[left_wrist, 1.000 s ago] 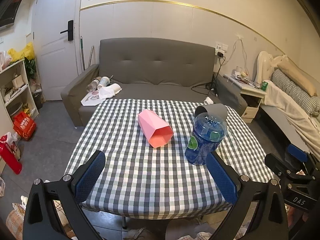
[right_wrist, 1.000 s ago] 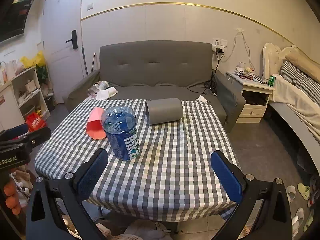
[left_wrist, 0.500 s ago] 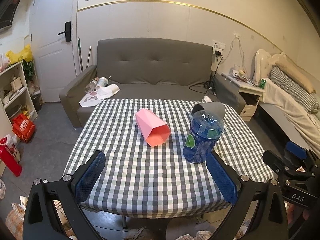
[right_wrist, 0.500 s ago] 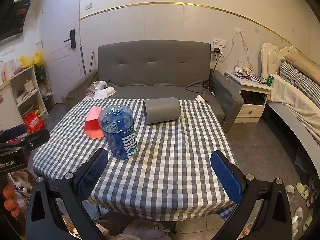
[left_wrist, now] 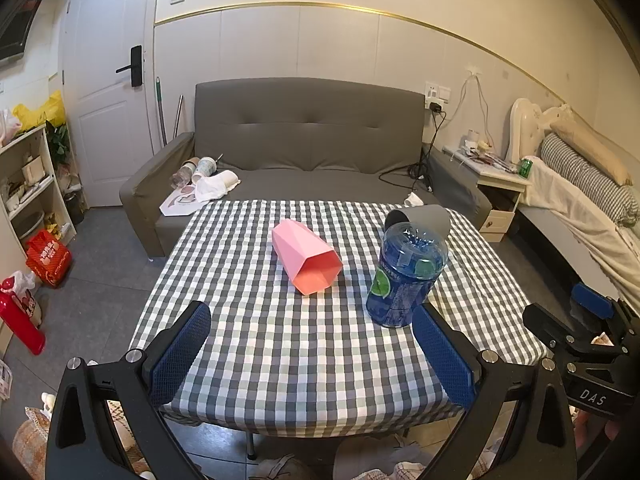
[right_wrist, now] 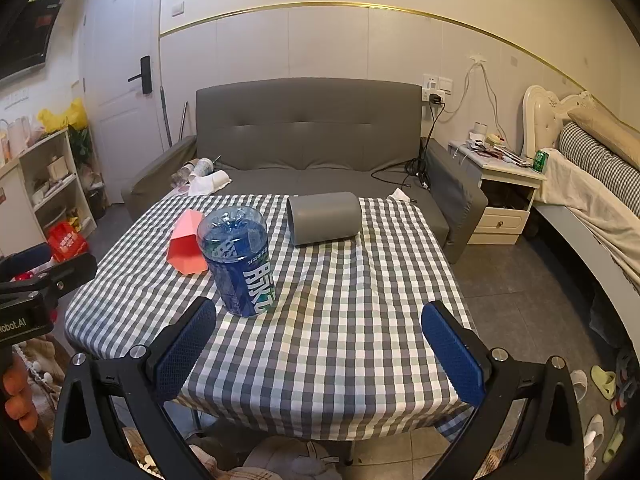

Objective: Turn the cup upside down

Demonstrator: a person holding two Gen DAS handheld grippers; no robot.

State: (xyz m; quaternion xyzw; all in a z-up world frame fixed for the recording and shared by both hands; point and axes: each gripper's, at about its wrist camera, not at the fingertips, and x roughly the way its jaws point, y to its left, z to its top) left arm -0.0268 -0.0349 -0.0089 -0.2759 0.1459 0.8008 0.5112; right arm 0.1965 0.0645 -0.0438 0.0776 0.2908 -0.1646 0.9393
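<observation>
A pink faceted cup (left_wrist: 306,258) lies on its side mid-table, mouth towards me; it also shows in the right wrist view (right_wrist: 188,246). A grey cup (right_wrist: 325,218) lies on its side near the far edge, and shows partly behind the bottle in the left wrist view (left_wrist: 424,218). A blue plastic bottle (left_wrist: 406,276) stands upside down between them, seen too in the right wrist view (right_wrist: 240,266). My left gripper (left_wrist: 312,354) is open and empty, short of the table's near edge. My right gripper (right_wrist: 318,350) is open and empty, over the near edge.
The checked tablecloth (left_wrist: 312,344) covers a small table. A grey sofa (left_wrist: 308,148) stands behind it, a nightstand (left_wrist: 502,192) and bed (left_wrist: 588,208) to the right, a shelf (left_wrist: 28,188) and door to the left. The right gripper's body shows in the left view (left_wrist: 584,356).
Both grippers drifted slightly back from the table, so the objects look a little farther off. Both stayed open. Nothing on the table moved.
</observation>
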